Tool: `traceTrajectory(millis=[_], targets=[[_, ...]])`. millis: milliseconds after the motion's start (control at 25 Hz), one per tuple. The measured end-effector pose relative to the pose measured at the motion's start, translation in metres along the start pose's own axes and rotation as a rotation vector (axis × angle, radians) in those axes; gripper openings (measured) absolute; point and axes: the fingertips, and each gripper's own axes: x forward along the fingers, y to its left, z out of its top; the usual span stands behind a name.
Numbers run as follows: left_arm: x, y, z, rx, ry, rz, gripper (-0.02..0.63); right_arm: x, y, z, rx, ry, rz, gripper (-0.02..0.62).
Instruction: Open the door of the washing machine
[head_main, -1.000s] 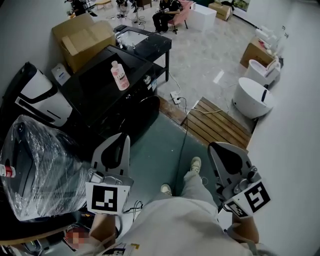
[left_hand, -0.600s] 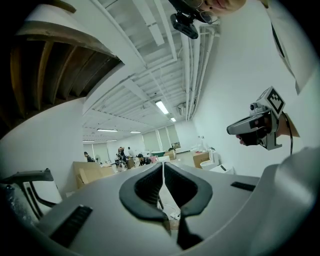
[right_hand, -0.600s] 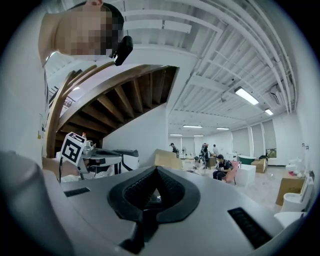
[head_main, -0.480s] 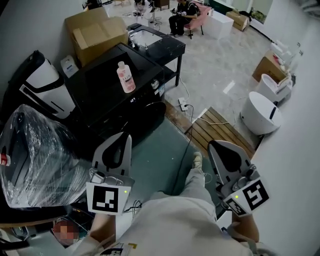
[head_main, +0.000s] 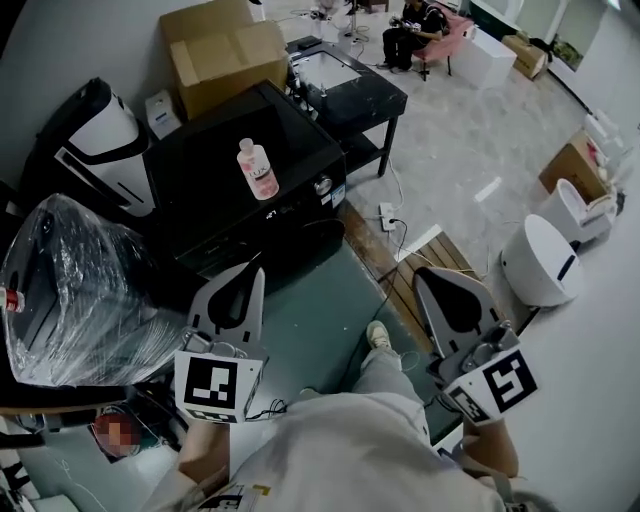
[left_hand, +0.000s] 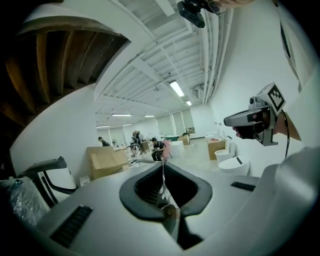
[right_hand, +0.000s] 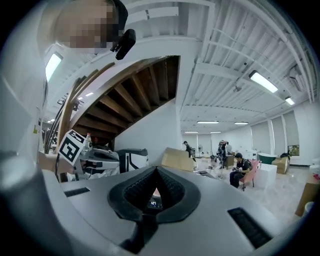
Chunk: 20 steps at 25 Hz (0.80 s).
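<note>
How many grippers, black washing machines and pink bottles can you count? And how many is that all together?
Grey hand-held two-jaw grippers: 2 (left gripper, right gripper)
Black front-loading washing machine: 1
Pink plastic bottle on top of the machine: 1
Total: 4

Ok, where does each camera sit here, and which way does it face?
Head view: on the person's head, facing steeply down at the black front-loading washing machine; left gripper, right gripper, forearms, torso and a shoe show.
Left gripper view: on the left gripper, facing level across the room; its shut jaws and the hand-held right gripper show.
Right gripper view: on the right gripper, facing level across the room; its shut jaws and the left gripper's marker cube show.
Shared: all three show the large brown cardboard box.
</note>
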Motion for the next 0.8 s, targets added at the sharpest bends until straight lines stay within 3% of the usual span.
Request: traceTrajectory(millis=[240, 640, 800], targets=[[0.047, 0.013, -0.015, -0.007, 0.150, 0.149, 0.028, 0.040, -0.059, -0.009, 0.026, 0.013, 0.118, 0.028], [0.103, 0.040, -0.043, -0.347, 0.258, 0.437, 0.029, 0.116, -0.126, -0.041, 0.022, 0.106, 0.394, 0.028], [0.118, 0.039, -0.060, -0.538, 0.253, 0.527, 0.031, 0.139, -0.138, -0.059, 0.048, 0.142, 0.508, 0.028]])
